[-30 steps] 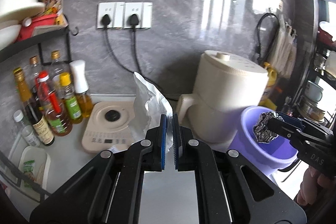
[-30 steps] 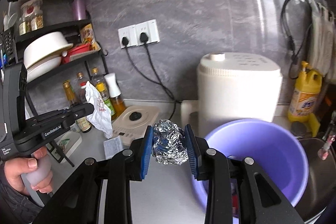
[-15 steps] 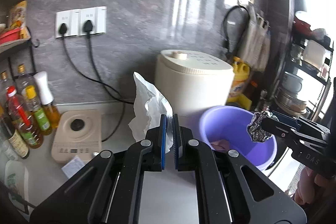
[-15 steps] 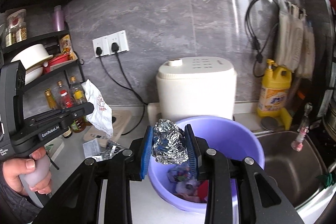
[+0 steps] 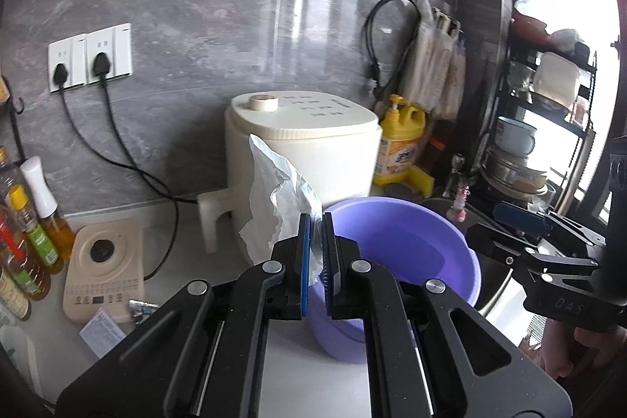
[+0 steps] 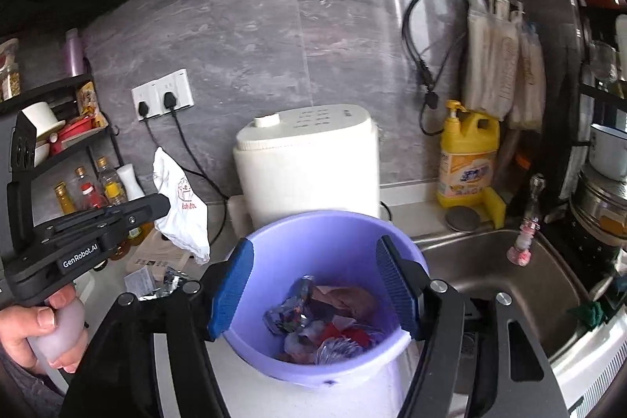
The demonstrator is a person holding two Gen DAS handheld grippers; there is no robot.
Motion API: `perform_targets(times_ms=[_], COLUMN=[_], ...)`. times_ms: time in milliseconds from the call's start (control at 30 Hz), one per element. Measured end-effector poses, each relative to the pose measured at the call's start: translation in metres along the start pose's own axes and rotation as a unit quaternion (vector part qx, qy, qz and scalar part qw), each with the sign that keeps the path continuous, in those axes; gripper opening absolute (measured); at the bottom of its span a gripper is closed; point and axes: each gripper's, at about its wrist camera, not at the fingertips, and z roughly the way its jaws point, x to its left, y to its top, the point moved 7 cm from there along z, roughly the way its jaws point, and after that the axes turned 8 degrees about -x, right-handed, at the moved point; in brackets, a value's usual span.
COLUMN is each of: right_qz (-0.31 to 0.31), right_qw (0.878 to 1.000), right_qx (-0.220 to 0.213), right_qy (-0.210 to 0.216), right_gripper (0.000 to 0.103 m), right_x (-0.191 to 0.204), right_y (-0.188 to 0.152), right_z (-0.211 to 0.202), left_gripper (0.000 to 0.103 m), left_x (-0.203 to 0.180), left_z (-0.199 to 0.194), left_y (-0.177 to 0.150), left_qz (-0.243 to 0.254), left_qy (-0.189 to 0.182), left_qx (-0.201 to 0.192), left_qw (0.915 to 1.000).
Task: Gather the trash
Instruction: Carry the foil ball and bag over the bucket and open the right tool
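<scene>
Jaws of the right gripper have just been opening, empty above the purple bucket, so the left gripper, pinching the white wrapper, should release over it too.

The round purple plastic bucket stands on the counter in front of the cream boxy appliance, with crumpled wrappers lying inside it. To its right lies the steel sink, and behind that, against the wall, the yellow pump bottle. Left of the appliance sits the flat beige scale-like device, a row of glass sauce bottles further left. The white crinkled bag hangs left of the bucket's rim.
</scene>
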Motion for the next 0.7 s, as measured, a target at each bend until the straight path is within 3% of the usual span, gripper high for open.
perform_targets(times_ms=[233,633,667,700], right_qz=[0.011,0.022,0.023,0.024], right_qw=[0.999,0.995,0.995,0.995], right_qx=[-0.013,-0.014,-0.014,-0.014], right_qy=[-0.036,-0.094,-0.098,-0.099], right_gripper=[0.09,0.095,0.095,0.095], right_x=[-0.023,-0.064,-0.067,-0.068], right_y=[0.0,-0.01,-0.011,-0.012], right_z=[-0.024,-0.058,-0.06,-0.061], left_gripper=[0.007,0.007,0.013,0.032], left_x=[-0.025,-0.074,-0.077,-0.08], left_z=[0.016,0.039,0.041,0.042], left_y=[-0.001,-0.016,-0.017,-0.019], left_qz=[0.008,0.015,0.016,0.018], left_qy=[-0.03,-0.083,-0.088,-0.09], left_qx=[0.009,0.034,0.038,0.042], left_qw=[0.9995,0.9958,0.9953,0.9949])
